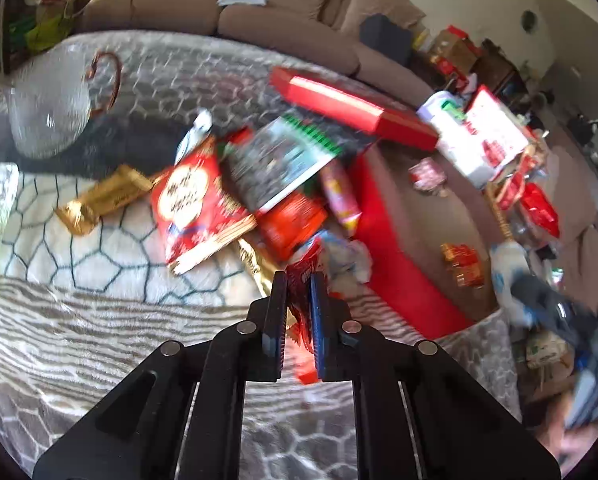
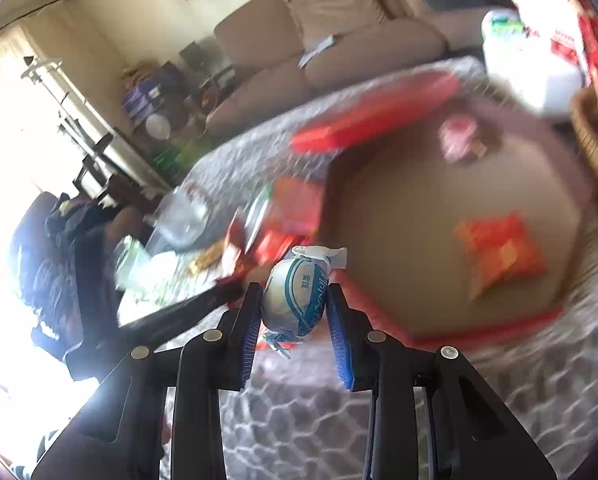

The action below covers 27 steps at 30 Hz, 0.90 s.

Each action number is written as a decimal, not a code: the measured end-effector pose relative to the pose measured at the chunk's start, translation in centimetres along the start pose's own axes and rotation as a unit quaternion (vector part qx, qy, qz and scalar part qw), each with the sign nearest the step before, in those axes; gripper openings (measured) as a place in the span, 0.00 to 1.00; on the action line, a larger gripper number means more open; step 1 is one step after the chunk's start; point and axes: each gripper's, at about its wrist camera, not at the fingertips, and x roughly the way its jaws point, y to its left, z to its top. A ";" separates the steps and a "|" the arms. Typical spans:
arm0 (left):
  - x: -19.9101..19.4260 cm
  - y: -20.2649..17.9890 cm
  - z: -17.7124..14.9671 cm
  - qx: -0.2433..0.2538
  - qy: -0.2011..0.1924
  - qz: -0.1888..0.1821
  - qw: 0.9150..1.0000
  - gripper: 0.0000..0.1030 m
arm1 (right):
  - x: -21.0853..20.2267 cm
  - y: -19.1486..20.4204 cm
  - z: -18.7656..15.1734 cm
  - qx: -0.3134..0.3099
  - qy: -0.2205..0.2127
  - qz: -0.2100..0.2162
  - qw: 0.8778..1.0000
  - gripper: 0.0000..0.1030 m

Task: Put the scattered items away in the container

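Container (image 1: 415, 240): red-rimmed octagonal box with a brown floor, at about 3 o'clock of the snack pile in the left wrist view; its red lid (image 1: 351, 108) lies at 12 o'clock of it.
Inside container: an orange-red packet (image 2: 499, 252) and a small pink sweet (image 2: 459, 138), well apart.
Scattered items: red round-label snack bag (image 1: 195, 208), gold wrapper (image 1: 103, 200), picture box (image 1: 283, 160) and pink tube (image 1: 341, 196), heaped on the patterned blanket (image 1: 99, 320).
Left gripper (image 1: 298, 280): jaws pressed nearly together, pinching a thin red wrapper (image 1: 299, 320).
Right gripper (image 2: 295, 290): pinching a round white-and-blue wrapped sweet (image 2: 295, 300), held at the container's 9 o'clock rim.
Glass jug (image 1: 51, 112): at 10 o'clock of the pile.
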 end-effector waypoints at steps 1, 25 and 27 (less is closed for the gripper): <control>-0.7 -0.5 0.4 -0.002 -0.005 -0.008 1.000 0.08 | -0.4 -0.9 0.8 -0.003 -0.004 -0.014 1.000 0.31; 10.2 -16.3 4.8 0.093 0.042 0.028 0.994 0.43 | 5.5 -12.3 6.5 -0.027 0.094 -0.169 0.981 0.43; 9.1 -16.1 5.0 0.092 0.023 0.031 0.995 0.62 | 5.4 -12.2 6.9 -0.032 0.087 -0.181 0.979 0.68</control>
